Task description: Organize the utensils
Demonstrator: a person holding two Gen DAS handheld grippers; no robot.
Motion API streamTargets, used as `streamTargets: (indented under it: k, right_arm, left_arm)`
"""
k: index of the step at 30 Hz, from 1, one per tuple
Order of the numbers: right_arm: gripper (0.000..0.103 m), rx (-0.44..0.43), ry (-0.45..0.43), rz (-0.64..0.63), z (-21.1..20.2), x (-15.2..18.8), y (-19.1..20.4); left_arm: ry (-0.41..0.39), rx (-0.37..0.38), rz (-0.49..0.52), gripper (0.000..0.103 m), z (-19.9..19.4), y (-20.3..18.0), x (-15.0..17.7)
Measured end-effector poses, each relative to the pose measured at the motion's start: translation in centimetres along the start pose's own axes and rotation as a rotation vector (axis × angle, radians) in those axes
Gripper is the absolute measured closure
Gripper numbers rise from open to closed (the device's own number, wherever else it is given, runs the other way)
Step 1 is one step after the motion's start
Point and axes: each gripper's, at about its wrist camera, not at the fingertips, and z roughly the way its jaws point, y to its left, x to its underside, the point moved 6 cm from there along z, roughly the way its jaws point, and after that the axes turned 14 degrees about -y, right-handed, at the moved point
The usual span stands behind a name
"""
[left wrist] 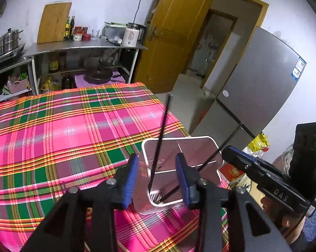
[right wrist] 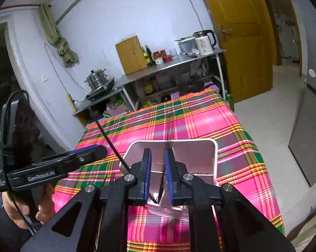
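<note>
**Both chopsticks standing in the holder**

Your left gripper (left wrist: 157, 175) hangs over the clear utensil holder (left wrist: 212, 145), its blue pads set moderately apart and touching nothing. One black chopstick (left wrist: 161, 136) stands between them, free of both, its tip down on the slotted floor of the holder. The second chopstick (left wrist: 219, 148) leans out toward the right rim. The holder sits near the table's right edge on the pink plaid cloth (left wrist: 74, 130). Your right gripper (right wrist: 158, 175) has its pads narrowly parted, nothing pinched; a thin dark stick shows in the gap, though it's blurred there. From that side, your left gripper and hand (right wrist: 21, 208) sit just left of the holder.
</note>
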Motion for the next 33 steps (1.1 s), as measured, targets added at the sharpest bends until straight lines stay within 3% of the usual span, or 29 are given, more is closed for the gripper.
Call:
streamTargets:
  k: [9, 17, 23, 29, 33]
  right_arm:
    - [0.088, 0.023, -0.066, 0.0, -3.7, 0.3, 0.2]
    - [0.088, -0.056, -0.03, -0.051, -5.2, 3.0, 4.0]
    - [0.088, -0.098, 0.041, -0.101, -4.5, 6.5, 6.5]
    - [0.088, -0.128, 0.11, -0.111, -3.1, 9.2, 7.8]
    - [0.088, -0.141, 0.154, -0.127, -2.0, 11.0, 8.6]
  left_arm:
    - [-0.095, -0.067, -0.027, 0.052, -5.9, 2.8, 0.7]
    - [-0.14, -0.151, -0.086, 0.052, -10.6, 6.9, 4.0]
    - [-0.098, -0.214, -0.117, 0.053, -12.0, 10.1, 8.0]
    - [-0.033, -0.278, -0.119, 0.07, -11.8, 12.5, 11.6]
    - [0.019, -0.317, -0.114, 0.073, -10.6, 13.7, 13.6]
